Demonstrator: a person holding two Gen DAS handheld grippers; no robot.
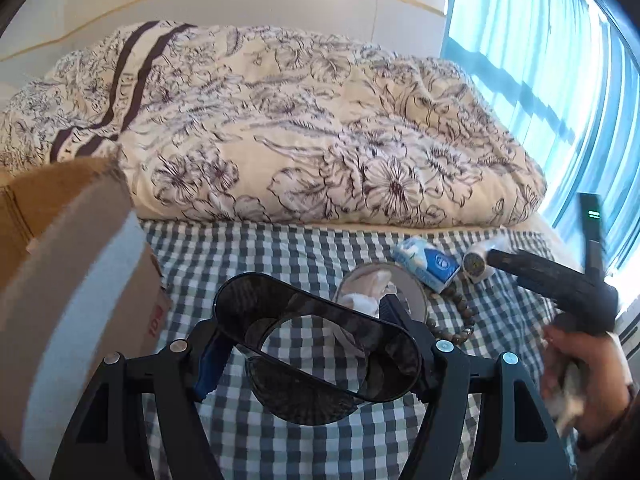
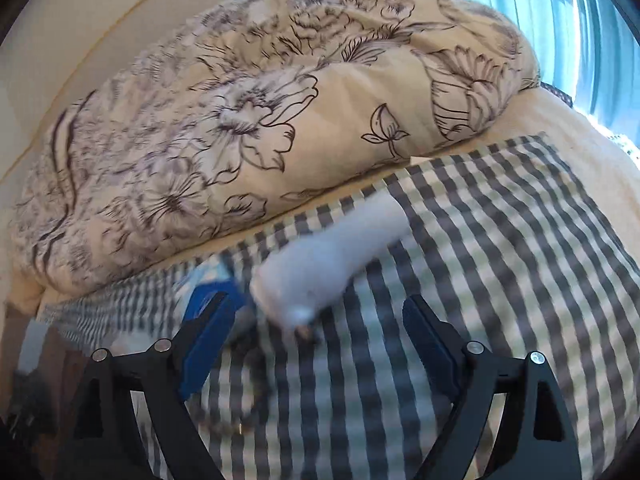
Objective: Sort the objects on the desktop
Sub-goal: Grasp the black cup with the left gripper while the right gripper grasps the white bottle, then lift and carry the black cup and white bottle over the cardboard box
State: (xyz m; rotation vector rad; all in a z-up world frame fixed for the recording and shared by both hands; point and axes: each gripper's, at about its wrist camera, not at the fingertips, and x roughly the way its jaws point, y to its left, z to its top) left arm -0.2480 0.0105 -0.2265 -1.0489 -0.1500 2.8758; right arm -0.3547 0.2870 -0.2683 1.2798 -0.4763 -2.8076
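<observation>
Between the wide-open jaws of the right gripper (image 2: 316,336) lies the white tube (image 2: 332,252), pointing away; the left gripper (image 1: 316,344) pinches dark sunglasses (image 1: 316,344).

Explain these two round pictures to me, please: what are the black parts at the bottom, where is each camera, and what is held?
No robot is here. A person holds a hand tool with two fingers, a gripper, in each hand. A wide-angle camera sits on each tool and looks forward along its fingers, so the pictures are round and bent.

The left wrist view shows the left gripper shut on dark sunglasses. A cardboard box stands to its left. On the checked cloth lie a round mirror, a blue tissue pack, a white tube and a bead bracelet. At the right you see the person's hand on the other tool.

The right wrist view is blurred. The right gripper is open and holds nothing; the tube lies just ahead of it.
</observation>
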